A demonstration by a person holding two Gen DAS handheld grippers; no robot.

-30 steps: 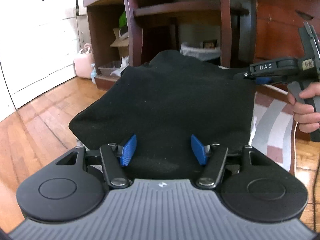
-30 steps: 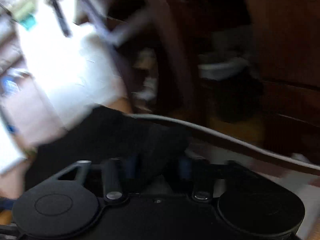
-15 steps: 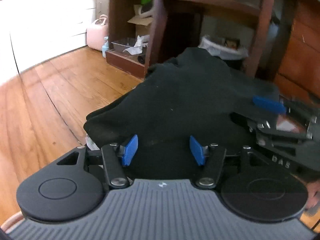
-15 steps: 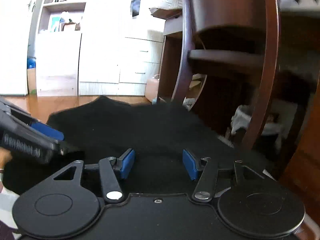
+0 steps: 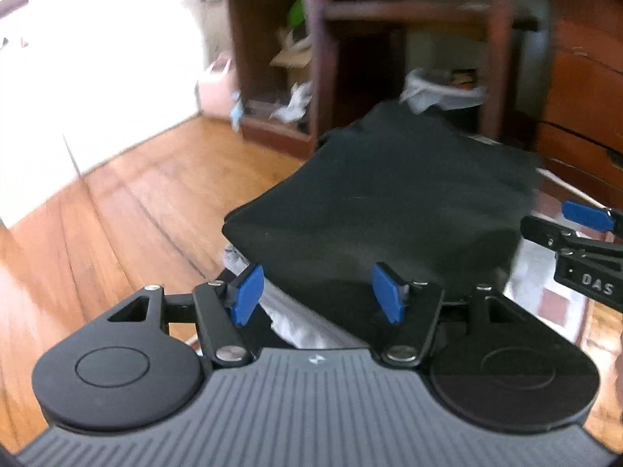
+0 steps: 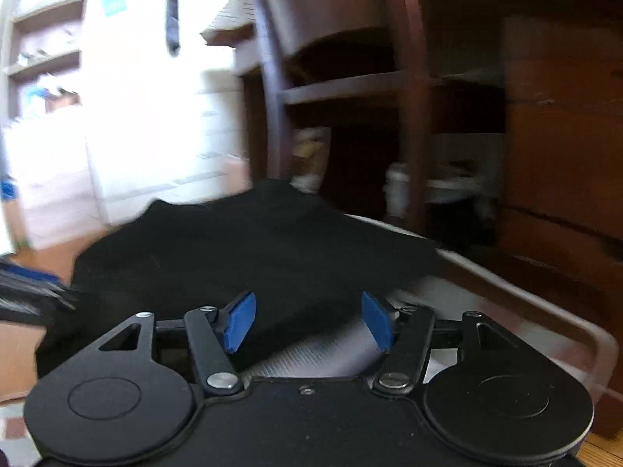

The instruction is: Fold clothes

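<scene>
The left gripper (image 5: 317, 294) hovers low, level, its blue pads spread wide and gripping nothing, just above the near edge of the folded black garment (image 5: 389, 210). The right gripper (image 6: 307, 321) is likewise spread and empty at the garment's right edge. The garment lies on a striped cloth (image 5: 545, 292) by the wooden floor (image 5: 128, 202)

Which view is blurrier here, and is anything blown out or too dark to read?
Right wrist: heavy motion smear on the chair and shelves, white cabinets blown out, black garment a detailless mass. Left wrist: milder blur, overexposed at upper left, wood floor grain still readable; both views' own fingers stay sharp.
</scene>
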